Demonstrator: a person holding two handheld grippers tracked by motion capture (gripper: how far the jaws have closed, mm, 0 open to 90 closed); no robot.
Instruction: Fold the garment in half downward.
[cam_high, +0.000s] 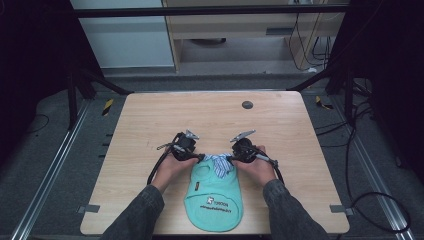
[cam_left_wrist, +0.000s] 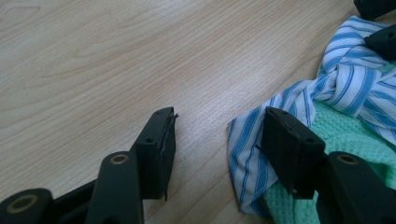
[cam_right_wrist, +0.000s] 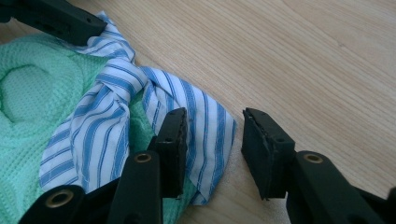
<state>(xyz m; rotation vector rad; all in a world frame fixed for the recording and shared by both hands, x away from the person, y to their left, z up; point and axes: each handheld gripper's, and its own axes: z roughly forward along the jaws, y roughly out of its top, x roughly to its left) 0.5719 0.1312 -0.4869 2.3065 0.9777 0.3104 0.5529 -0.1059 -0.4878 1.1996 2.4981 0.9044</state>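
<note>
A mint-green small garment (cam_high: 215, 195) with white print lies flat near the table's front edge. Its blue-and-white striped collar and knotted tie (cam_high: 218, 162) point away from me. My left gripper (cam_high: 202, 158) sits at the collar's left end and my right gripper (cam_high: 231, 159) at its right end. In the left gripper view the left gripper (cam_left_wrist: 219, 121) is open, with one jaw over bare wood and the other over the striped collar tip (cam_left_wrist: 247, 154). In the right gripper view the right gripper (cam_right_wrist: 215, 119) is open, the striped collar flap (cam_right_wrist: 205, 140) reaching into the gap, unpinched.
The wooden table (cam_high: 150, 120) has a dark round grommet (cam_high: 247, 105) at its far middle. Black frame posts stand at the far corners and cables (cam_high: 370, 200) lie on the floor to the right. A person's sleeved forearms come in over the front edge.
</note>
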